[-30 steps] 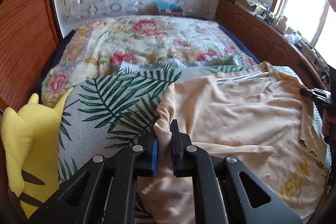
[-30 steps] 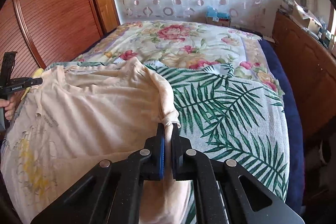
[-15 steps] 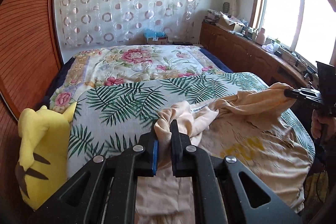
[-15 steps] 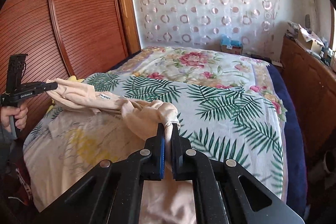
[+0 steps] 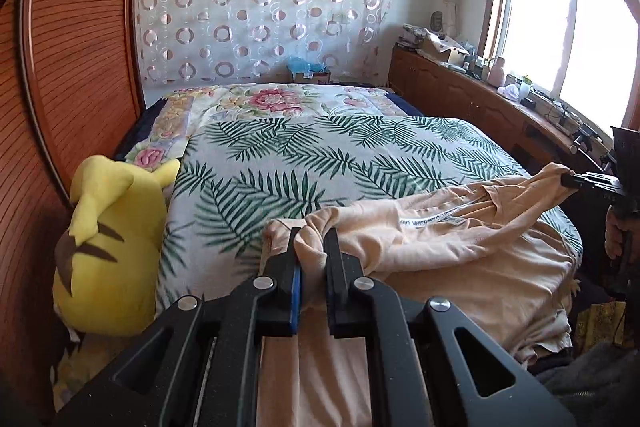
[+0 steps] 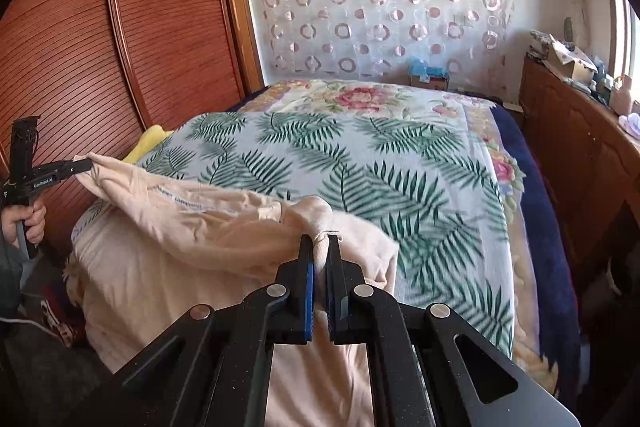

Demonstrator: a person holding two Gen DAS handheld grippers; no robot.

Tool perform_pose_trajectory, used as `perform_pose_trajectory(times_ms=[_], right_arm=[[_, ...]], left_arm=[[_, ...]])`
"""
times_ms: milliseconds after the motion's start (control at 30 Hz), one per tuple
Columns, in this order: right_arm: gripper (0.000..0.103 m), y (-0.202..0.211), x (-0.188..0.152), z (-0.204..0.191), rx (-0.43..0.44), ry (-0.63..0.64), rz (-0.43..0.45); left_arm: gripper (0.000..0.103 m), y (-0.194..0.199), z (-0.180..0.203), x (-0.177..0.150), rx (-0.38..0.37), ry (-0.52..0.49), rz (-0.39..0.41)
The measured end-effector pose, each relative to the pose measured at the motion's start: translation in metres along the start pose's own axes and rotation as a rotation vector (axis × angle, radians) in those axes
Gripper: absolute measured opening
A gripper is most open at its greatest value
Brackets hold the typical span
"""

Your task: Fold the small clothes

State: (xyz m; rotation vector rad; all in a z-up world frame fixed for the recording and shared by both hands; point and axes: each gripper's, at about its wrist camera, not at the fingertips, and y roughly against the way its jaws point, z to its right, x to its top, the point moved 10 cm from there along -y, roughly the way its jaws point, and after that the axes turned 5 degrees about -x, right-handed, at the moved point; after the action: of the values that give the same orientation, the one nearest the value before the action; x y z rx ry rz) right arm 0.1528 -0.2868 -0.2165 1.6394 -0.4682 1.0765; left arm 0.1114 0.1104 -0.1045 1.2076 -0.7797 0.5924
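Both tongs, left point(image 5: 311, 259) and right point(image 6: 320, 259), are clamped on your soft, limp shirt point(image 5: 460, 251); grip corners at 12 o'clock.

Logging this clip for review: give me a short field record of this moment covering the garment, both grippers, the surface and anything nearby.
garment: peach cotton T-shirt, bunched, its edge lifted between the grippers, lower part draped off the near bed edge
left gripper: shut on shirt fabric
right gripper: shut on shirt fabric
surface: palm-leaf print bedspread over a floral quilt
nearby: yellow plush toy at the bed's left side
fold: not yet made
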Motion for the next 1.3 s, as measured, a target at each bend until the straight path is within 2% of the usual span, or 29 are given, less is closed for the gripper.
perform_pose_trajectory(times_ms=[267, 367, 533, 567, 600, 633, 667, 700, 733, 767, 833, 867, 1067, 1167, 1300], right_arm=[[0.004, 0.054, -0.008, -0.013, -0.02, 0.027, -0.029], [0.005, 0.06, -0.019, -0.018, -0.026, 0.047, -0.067], [0.005, 0.04, -0.036, -0.019, -0.018, 0.022, -0.136], [0.005, 0.036, -0.036, -0.018, -0.026, 0.015, -0.141], [0.005, 0.034, -0.035, -0.016, -0.029, 0.012, -0.144], [0.005, 0.034, -0.031, -0.016, -0.035, 0.016, -0.141], [0.01, 0.036, -0.026, -0.015, -0.042, 0.023, -0.132], [0.014, 0.037, -0.02, -0.015, -0.048, 0.029, -0.121], [0.021, 0.039, -0.013, -0.014, -0.055, 0.037, -0.108], [0.032, 0.039, -0.009, -0.013, -0.064, 0.045, -0.096], [0.049, 0.039, 0.002, -0.006, -0.107, 0.05, -0.077], [0.051, 0.037, -0.001, -0.004, -0.133, 0.052, -0.071], [0.056, -0.008, 0.002, 0.007, -0.13, 0.039, -0.118], [0.056, -0.037, -0.004, 0.006, -0.11, 0.021, -0.17], [0.056, -0.061, -0.01, 0.007, -0.09, -0.001, -0.207]], left_arm=[[0.01, 0.048, 0.002, -0.02, 0.042, 0.012, 0.019], [0.01, 0.038, 0.001, -0.034, 0.07, -0.015, -0.027], [0.013, 0.021, -0.001, -0.05, 0.033, 0.016, -0.09], [0.021, 0.022, 0.001, -0.05, 0.036, 0.009, -0.085], [0.037, 0.021, 0.002, -0.047, 0.043, -0.002, -0.079], [0.045, 0.022, 0.004, -0.044, 0.043, -0.008, -0.074], [0.055, 0.023, 0.006, -0.04, 0.037, -0.013, -0.063], [0.061, 0.024, 0.007, -0.035, 0.031, -0.018, -0.052], [0.073, 0.024, 0.007, -0.032, 0.033, -0.022, -0.046], [0.079, 0.023, 0.007, -0.028, 0.039, -0.027, -0.04], [0.079, 0.019, 0.005, -0.021, 0.053, -0.032, -0.036], [0.079, 0.017, 0.004, -0.018, 0.058, -0.032, -0.033], [0.079, -0.012, -0.011, -0.005, 0.079, -0.031, -0.054], [0.079, -0.035, -0.026, -0.001, 0.106, -0.028, -0.093], [0.079, -0.06, -0.042, -0.008, 0.102, -0.007, -0.144]])
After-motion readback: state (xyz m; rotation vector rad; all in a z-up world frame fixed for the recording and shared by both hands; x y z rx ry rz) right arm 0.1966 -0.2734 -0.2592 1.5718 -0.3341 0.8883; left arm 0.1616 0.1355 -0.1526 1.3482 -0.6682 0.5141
